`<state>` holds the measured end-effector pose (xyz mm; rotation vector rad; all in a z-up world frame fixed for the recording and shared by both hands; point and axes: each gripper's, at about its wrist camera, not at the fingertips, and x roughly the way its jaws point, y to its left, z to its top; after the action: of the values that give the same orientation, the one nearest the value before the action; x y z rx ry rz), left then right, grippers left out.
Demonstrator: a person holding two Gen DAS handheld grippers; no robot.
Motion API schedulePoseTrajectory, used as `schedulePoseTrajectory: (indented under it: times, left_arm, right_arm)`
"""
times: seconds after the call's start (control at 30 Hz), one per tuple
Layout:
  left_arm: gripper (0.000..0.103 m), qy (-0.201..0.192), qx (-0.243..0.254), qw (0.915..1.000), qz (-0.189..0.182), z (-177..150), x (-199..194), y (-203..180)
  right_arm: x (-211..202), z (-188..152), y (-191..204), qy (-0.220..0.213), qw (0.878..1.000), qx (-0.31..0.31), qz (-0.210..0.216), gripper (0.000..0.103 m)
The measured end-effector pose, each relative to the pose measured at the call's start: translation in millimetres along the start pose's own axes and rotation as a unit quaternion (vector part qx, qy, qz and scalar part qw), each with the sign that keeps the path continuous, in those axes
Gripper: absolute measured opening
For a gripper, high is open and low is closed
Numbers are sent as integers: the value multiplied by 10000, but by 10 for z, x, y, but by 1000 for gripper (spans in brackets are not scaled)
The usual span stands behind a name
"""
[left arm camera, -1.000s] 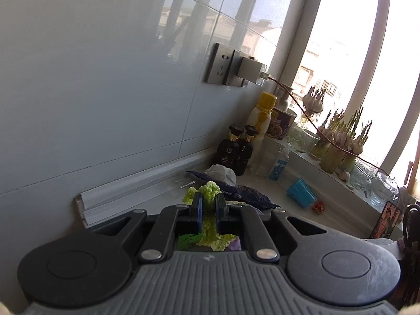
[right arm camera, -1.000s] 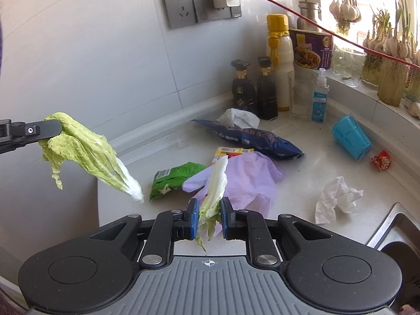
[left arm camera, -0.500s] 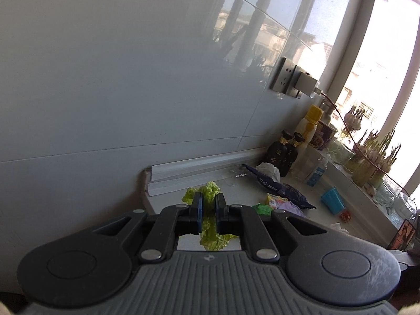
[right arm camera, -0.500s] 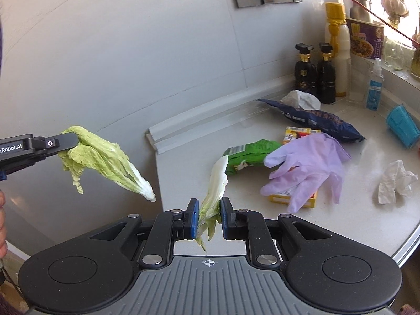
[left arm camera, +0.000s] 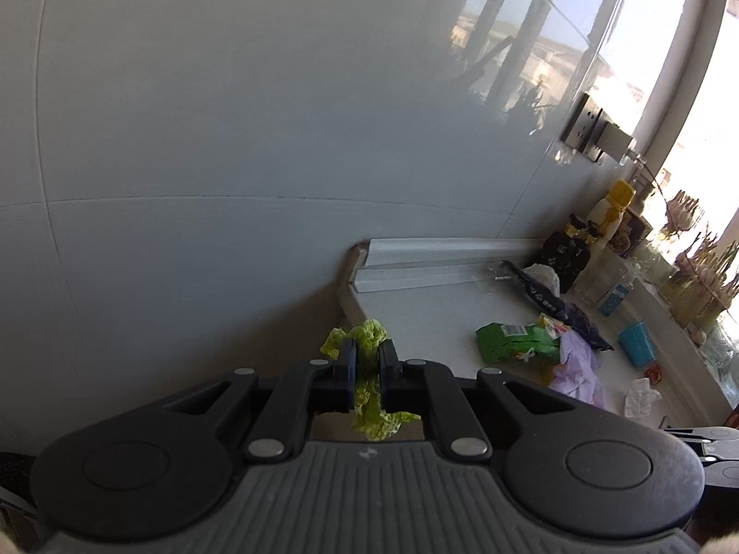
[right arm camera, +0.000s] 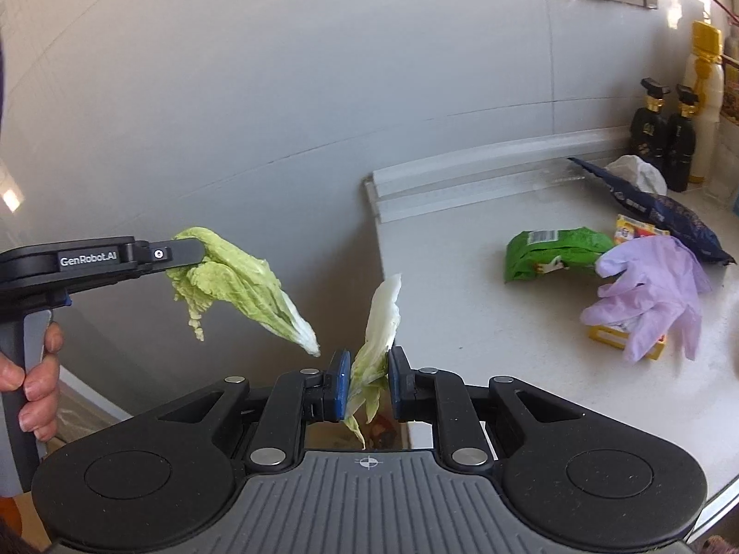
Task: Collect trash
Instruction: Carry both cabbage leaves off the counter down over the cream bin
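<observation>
Your right gripper [right arm camera: 365, 385] is clenched on a pale cabbage leaf [right arm camera: 381, 323], whose long axis runs upward from the jaws toward 12 o'clock, white stalk end uppermost and leafy end trailing below the pads. Your left gripper [left arm camera: 367, 369] is likewise clenched on a crumpled green leaf [left arm camera: 365, 341]; in the right wrist view that same leaf hangs at 10 o'clock, its stalk end drooping toward 4 o'clock and stopping just short of the right jaws, apart from them. Both loads sit beyond the left edge of the countertop [right arm camera: 462, 314], over the dim gap beside the wall [right arm camera: 277, 92]. No bin is identifiable in either view; something indistinct shows directly below the right jaws, so judge the drop point as lying beneath you, and confirm before releasing. The two leaves are close enough to foul each other if you release together. Remaining trash lies at 2 to 3 o'clock on the counter: a green wrapper [right arm camera: 554, 251], a purple glove [right arm camera: 656, 291] draped over a yellow box [right arm camera: 605, 337], and a dark blue bag [right arm camera: 665, 212]. Nothing obstructs a straight descent.
</observation>
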<state>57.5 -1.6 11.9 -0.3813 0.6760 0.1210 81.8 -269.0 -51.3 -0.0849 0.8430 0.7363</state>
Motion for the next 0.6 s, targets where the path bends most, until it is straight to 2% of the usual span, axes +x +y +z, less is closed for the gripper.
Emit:
schedulePoseTrajectory:
  times: [0.17, 0.4, 0.6]
  left_arm:
    - [8, 239, 105, 9990, 353, -222, 58, 154]
    - [8, 723, -226, 9954, 585, -557, 233, 434]
    - [8, 1091, -466, 9903, 722, -774, 420, 621]
  right_arm:
    - [221, -120, 249, 322, 9987, -312, 232, 17]
    - [628, -309, 506, 920, 9926, -669, 428, 17]
    - [982, -450, 607, 1380, 9839, -1071, 365, 17]
